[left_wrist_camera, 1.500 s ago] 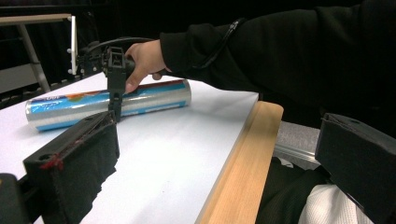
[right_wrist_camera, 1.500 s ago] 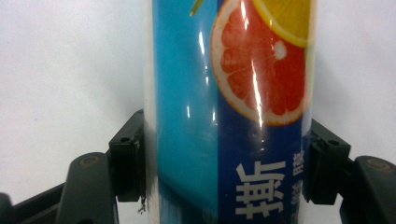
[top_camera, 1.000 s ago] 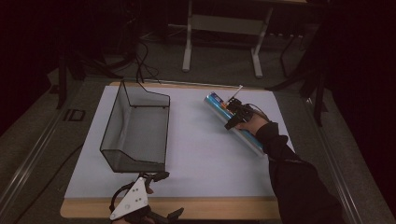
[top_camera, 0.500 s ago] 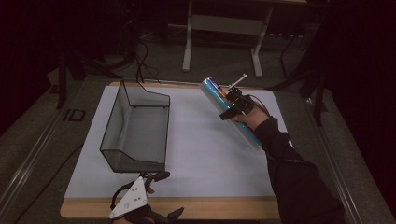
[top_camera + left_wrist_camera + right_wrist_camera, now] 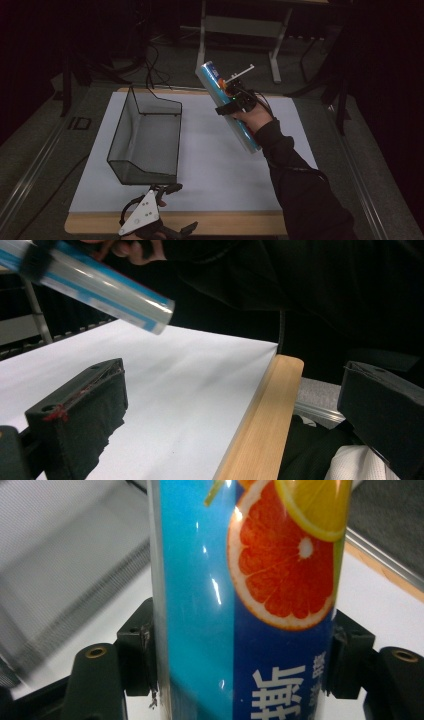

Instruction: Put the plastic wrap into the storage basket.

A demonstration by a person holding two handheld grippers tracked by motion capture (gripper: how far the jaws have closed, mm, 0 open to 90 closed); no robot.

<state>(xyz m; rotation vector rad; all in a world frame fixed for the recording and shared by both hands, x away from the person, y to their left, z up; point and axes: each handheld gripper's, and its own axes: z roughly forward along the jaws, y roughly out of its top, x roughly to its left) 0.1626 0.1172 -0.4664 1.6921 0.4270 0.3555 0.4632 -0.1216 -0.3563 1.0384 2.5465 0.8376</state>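
Note:
A long blue tube (image 5: 214,79) printed with orange and lemon slices hangs tilted in the air above the white mat, its top end toward the back. My right gripper (image 5: 231,98) is shut on the tube's middle. In the right gripper view the tube (image 5: 240,580) stands between both black jaws of that gripper (image 5: 240,660), which press on its sides. A black wire mesh basket (image 5: 150,102) sits empty on the left of the mat. My left gripper (image 5: 182,209) rests at the table's front edge. Its jaws (image 5: 235,405) stand wide apart with nothing between them.
The white mat (image 5: 220,170) covers a wooden table with a light front edge (image 5: 260,425). The lifted tube's lower end (image 5: 155,315) shows overhead in the left gripper view. A metal frame (image 5: 240,25) and cables lie on the dark floor behind the table.
My right gripper has lifted the tube off the mat's back right area, carrying it up and leftward toward the basket. The left gripper has stayed still.

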